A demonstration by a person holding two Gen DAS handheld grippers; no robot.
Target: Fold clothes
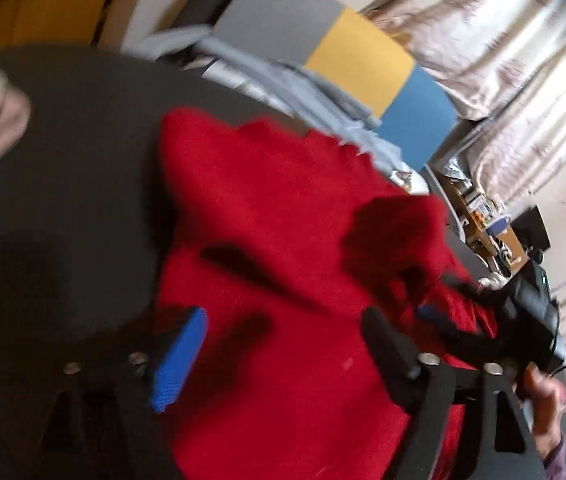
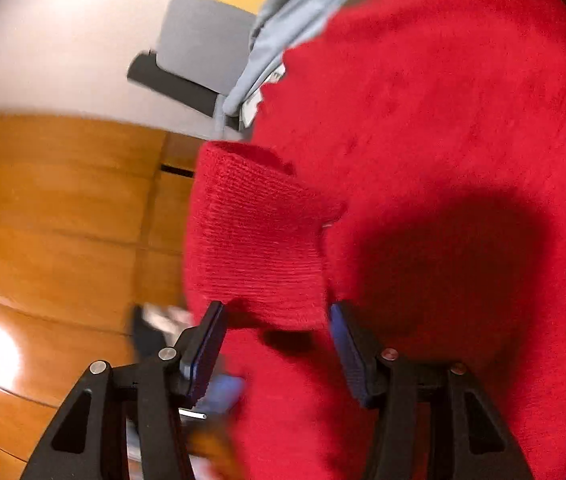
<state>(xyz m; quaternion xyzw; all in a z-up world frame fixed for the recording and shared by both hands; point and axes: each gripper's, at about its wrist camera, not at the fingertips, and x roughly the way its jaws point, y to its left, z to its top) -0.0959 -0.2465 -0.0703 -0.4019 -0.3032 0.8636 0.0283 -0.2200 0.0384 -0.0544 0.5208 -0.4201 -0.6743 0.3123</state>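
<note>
A red knitted sweater (image 1: 267, 208) lies on a dark table (image 1: 75, 160). My left gripper (image 1: 283, 344) is open just above the sweater, its blue-padded fingers (image 1: 179, 360) spread wide. The right gripper (image 1: 443, 320) shows at the right of the left wrist view, at the sweater's raised edge. In the right wrist view the sweater (image 2: 443, 120) fills the right side, and its ribbed cuff (image 2: 259, 236) hangs in front of my right gripper (image 2: 279, 324). The jaws stand open on either side of the cuff's lower edge. The view is blurred.
Light blue-grey clothes (image 1: 307, 88) lie heaped at the table's far edge before a grey, yellow and blue panel (image 1: 363, 56). Pale curtains (image 1: 503, 60) hang at the right. A cluttered desk (image 1: 495, 232) stands behind. Orange wooden floor (image 2: 51, 240) lies left of the sweater.
</note>
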